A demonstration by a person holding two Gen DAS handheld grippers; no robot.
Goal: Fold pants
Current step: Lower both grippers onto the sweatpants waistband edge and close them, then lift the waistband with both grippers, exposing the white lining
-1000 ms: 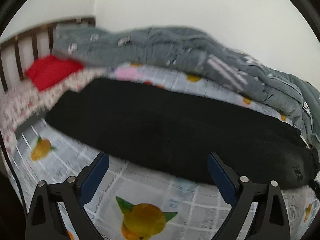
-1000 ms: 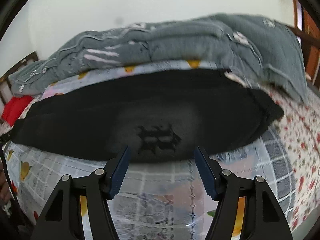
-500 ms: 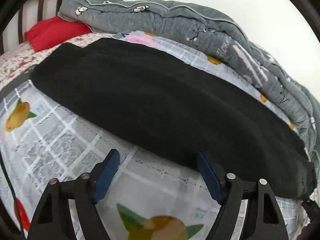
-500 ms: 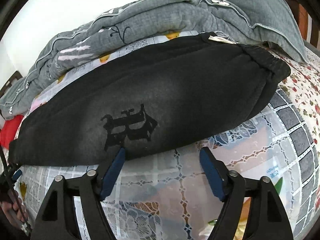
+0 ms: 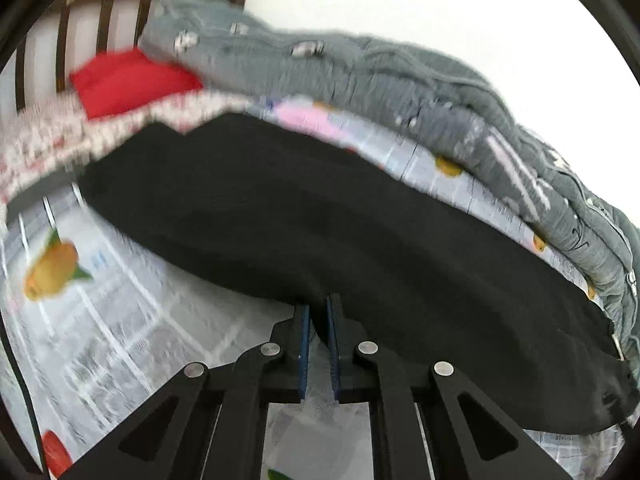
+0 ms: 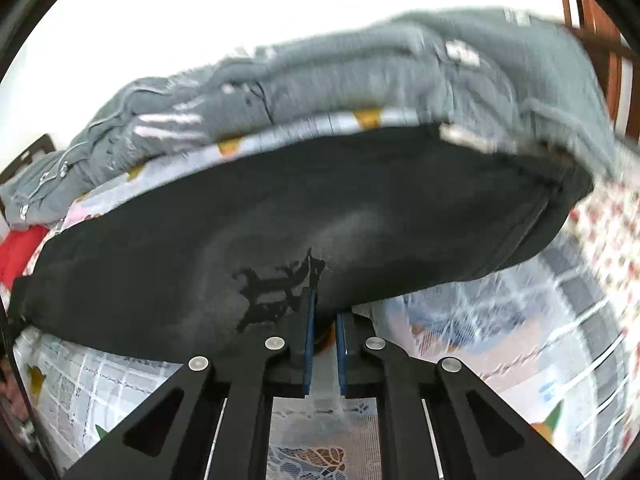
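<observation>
1. The left gripper (image 5: 318, 312) and right gripper (image 6: 324, 316) had just been closing; each now pinched the near edge of the black pants (image 5: 320, 224).
2. The pants lay lengthwise across the bed sheet (image 5: 132, 320). They looked soft, thick and floppy, best held at the edges.
3. Beyond lay a grey quilt (image 5: 400, 80). No containers showed.

- The left gripper (image 5: 318, 312), black linkage arms with blue-padded fingers, points slantwise downward; its jaws have just closed, pinching the near edge of the black fleece pants (image 5: 360, 232).
- The right gripper (image 6: 323, 312), of the same build, likewise slants down, its jaws just closed on that same edge.
</observation>
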